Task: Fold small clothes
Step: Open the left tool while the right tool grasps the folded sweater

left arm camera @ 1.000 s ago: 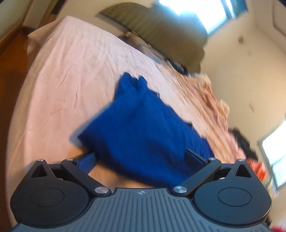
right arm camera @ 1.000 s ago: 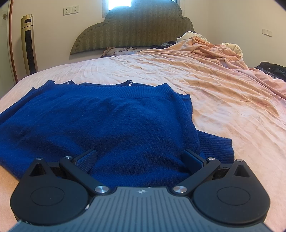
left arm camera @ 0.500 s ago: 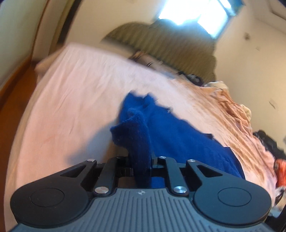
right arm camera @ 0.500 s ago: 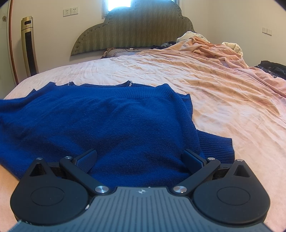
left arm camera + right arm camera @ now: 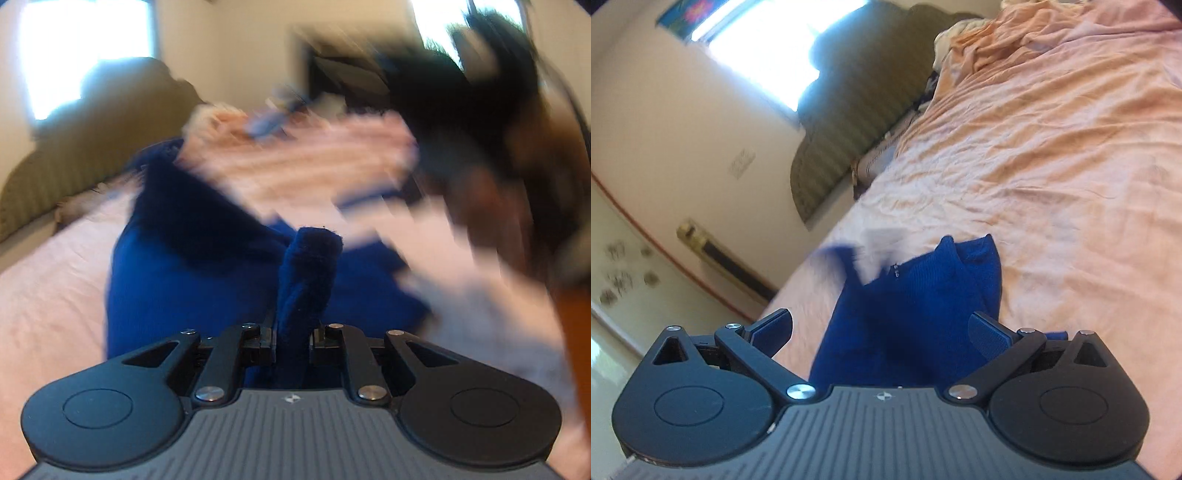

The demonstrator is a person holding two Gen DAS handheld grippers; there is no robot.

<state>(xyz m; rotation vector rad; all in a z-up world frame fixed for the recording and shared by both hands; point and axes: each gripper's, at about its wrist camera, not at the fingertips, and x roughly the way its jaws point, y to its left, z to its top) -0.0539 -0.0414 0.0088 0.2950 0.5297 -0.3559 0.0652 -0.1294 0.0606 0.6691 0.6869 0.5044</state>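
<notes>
A bed with a wrinkled peach-pink sheet (image 5: 1052, 155) was seen ahead and to the right in the right wrist view. An olive ribbed headboard (image 5: 849, 122) was set against a cream wall (image 5: 665, 122), with a bright, blown-out window (image 5: 768, 62) above it. A wall socket (image 5: 742, 162) and a tall gold-trimmed unit (image 5: 720, 258) were visible at left. The left wrist view was heavily blurred; a second bright window (image 5: 81, 55) was made out at upper left.

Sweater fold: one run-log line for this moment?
left hand-held gripper: shut on sweater | right hand-held gripper: open, over sweater | sweater: on bed
</notes>
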